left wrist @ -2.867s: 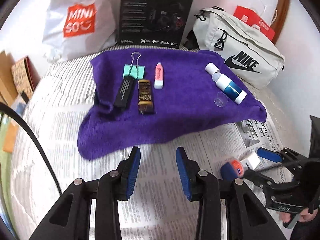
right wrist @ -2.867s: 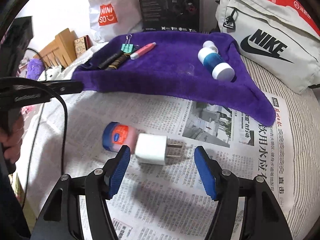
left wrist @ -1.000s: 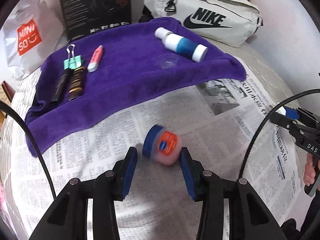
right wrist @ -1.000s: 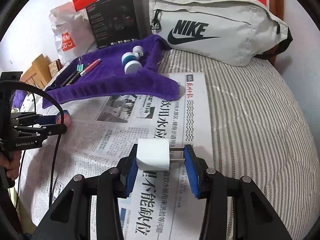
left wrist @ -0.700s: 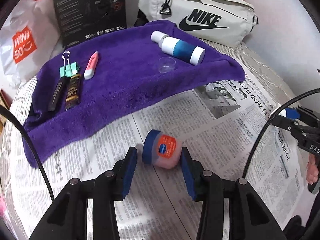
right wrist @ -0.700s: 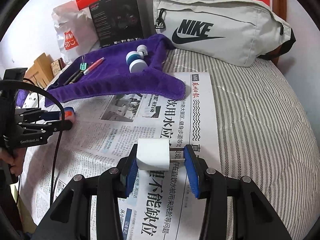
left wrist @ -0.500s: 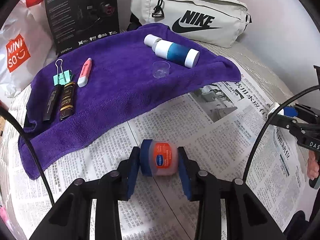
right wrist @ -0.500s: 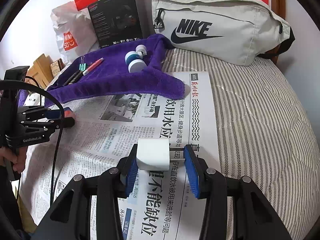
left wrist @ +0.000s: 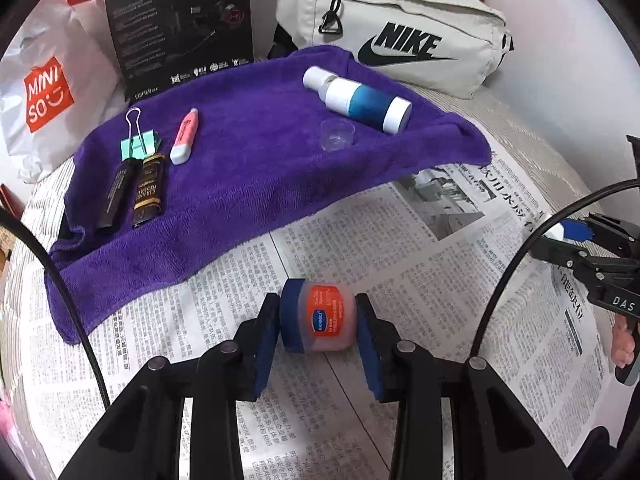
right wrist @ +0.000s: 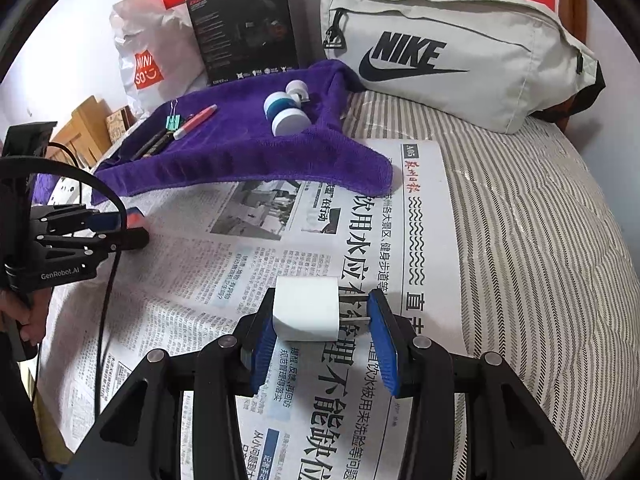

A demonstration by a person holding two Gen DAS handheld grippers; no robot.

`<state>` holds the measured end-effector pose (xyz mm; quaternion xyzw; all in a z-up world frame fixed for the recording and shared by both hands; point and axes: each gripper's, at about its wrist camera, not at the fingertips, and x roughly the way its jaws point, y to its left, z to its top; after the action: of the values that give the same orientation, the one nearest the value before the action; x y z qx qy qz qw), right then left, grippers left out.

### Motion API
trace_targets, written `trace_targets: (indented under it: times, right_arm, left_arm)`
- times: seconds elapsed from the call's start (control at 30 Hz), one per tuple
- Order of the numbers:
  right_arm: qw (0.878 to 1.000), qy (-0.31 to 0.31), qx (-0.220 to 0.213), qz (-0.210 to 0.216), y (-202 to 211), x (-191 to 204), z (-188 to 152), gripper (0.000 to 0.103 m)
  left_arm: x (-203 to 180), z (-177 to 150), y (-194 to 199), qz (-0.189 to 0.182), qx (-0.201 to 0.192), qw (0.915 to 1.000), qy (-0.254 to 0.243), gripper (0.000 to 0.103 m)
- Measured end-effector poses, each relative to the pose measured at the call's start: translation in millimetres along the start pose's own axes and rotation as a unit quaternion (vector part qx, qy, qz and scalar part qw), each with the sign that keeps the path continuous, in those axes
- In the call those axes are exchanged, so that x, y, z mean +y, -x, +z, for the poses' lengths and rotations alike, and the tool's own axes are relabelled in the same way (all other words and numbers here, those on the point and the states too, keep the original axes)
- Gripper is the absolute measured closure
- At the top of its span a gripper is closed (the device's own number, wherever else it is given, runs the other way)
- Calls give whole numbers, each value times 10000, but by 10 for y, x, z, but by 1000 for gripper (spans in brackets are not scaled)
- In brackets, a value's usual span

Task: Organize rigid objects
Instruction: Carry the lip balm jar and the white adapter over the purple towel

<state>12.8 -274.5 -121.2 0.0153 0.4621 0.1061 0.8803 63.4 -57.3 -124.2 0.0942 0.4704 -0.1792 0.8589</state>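
Note:
My left gripper [left wrist: 318, 334] is shut on a small pink jar with a blue lid [left wrist: 318, 318], held above the newspaper [left wrist: 400, 272]. My right gripper [right wrist: 322, 338] is shut on a white plug adapter [right wrist: 306, 308], its prongs pointing at the right pad. A purple towel [left wrist: 240, 168] lies further back with a green binder clip [left wrist: 138, 142], two dark tubes [left wrist: 148, 190], a pink highlighter [left wrist: 184, 136], a white-and-blue bottle [left wrist: 360, 102] and a clear cap [left wrist: 337, 134] on it. The right gripper shows at the right of the left wrist view [left wrist: 576, 232].
A grey Nike bag [right wrist: 452, 48], a black box [left wrist: 180, 24] and a white Miniso bag [left wrist: 44, 92] stand behind the towel. The newspaper [right wrist: 280, 240] covers a striped bed surface [right wrist: 540, 260]. The left gripper [right wrist: 116, 224] shows at the left of the right wrist view.
My left gripper moved over to the jar, closed on it and lifted it. My right gripper took the adapter earlier and has carried it to the right, then held nearly still.

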Motion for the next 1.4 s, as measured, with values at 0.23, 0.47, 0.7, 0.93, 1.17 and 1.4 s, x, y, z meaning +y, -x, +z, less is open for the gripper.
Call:
trace_targets:
  times: [0.23,0.47,0.7,0.93,1.17,1.4]
  right_arm:
    - [9999,126,37,-111,-14,26,13,59]
    - [9994,325,-94,88,91,189,205,59]
    - [9979,500,-162,373,86,384,399,59]
    - [9965,602,-248,528,76,485,581,59]
    - [9952,703,-397,545,75,530,801,59]
    - [9941,774,-500,576,19,546,1029,59]
  left_arm:
    - [80,-15,27,-236,-76,9994,223,68]
    - [238,-21,224,-372,-242,9982,400,68]
    - [450,-10,413,-363,-393,9968,585,68]
    - [667,37,534,-344,-523,9952,756,68]
    - [798,193,545,-283,-531,9955,730,68]
    - [933,422,395,-222,-436,9959,759,68]
